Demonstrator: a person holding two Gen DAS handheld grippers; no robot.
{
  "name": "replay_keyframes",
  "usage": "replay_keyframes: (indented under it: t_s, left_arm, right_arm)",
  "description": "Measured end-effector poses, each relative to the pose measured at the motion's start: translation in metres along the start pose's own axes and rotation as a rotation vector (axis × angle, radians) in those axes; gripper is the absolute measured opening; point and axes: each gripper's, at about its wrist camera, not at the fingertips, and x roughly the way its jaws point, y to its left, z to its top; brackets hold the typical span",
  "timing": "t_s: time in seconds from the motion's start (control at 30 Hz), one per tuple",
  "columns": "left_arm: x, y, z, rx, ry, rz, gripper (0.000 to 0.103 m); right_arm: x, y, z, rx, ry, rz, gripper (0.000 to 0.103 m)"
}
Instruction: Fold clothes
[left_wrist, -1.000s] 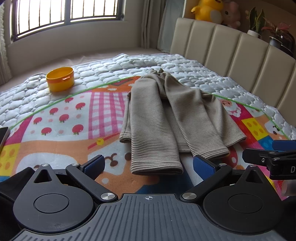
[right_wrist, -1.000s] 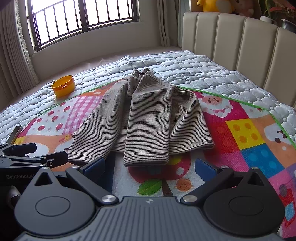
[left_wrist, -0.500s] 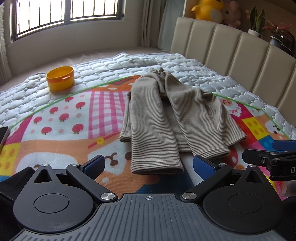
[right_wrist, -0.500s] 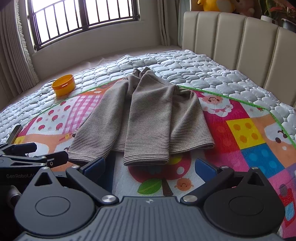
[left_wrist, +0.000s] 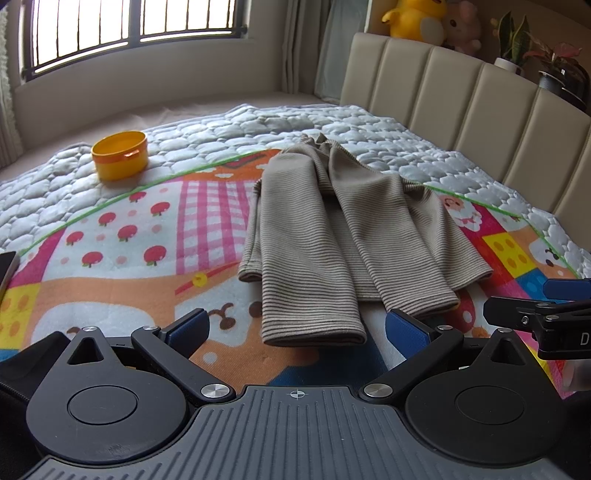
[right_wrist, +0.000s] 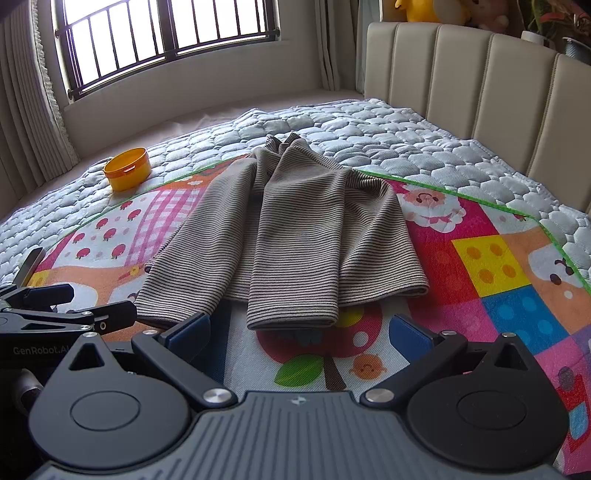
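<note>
A brown striped top (left_wrist: 332, 236) lies flat on a colourful play mat (left_wrist: 122, 236), with both sleeves folded in over the body and their cuffs toward me. It also shows in the right wrist view (right_wrist: 295, 236). My left gripper (left_wrist: 295, 326) is open and empty, just short of the left sleeve's cuff. My right gripper (right_wrist: 297, 332) is open and empty, just short of the right sleeve's cuff. Each gripper shows at the edge of the other's view, the right one (left_wrist: 546, 314) and the left one (right_wrist: 62, 306).
An orange round tub (left_wrist: 120, 155) stands on the grey quilt (left_wrist: 406, 140) at the far left. A padded beige headboard (left_wrist: 480, 103) runs along the right, with plush toys and plants above. A barred window (right_wrist: 166, 33) is at the back. A dark flat object (left_wrist: 7, 264) lies at the left edge.
</note>
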Motion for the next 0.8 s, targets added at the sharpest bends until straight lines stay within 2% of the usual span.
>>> replay_keyframes:
  t_s: [0.27,0.5,0.57,0.7,0.8]
  left_arm:
    - [0.0,-0.001,0.0,0.002,0.001,0.001,0.103]
    - [0.004,0.001,0.005,-0.007,0.029,-0.001,0.103]
    - [0.007,0.002,0.009,-0.006,0.04,-0.013,0.103]
    - [0.017,0.003,0.023,-0.014,0.051,-0.047,0.103]
    - [0.033,0.003,0.041,-0.002,0.049,-0.069,0.103]
  right_arm:
    - [-0.001,0.002,0.0,-0.008,0.008,-0.002,0.103]
    - [0.004,-0.002,0.009,0.006,0.052,0.025,0.103]
    - [0.008,-0.007,0.015,0.033,0.063,0.035,0.103]
    - [0.023,-0.015,0.031,0.044,0.067,-0.018,0.103]
    - [0.045,-0.025,0.047,0.073,0.088,-0.018,0.103]
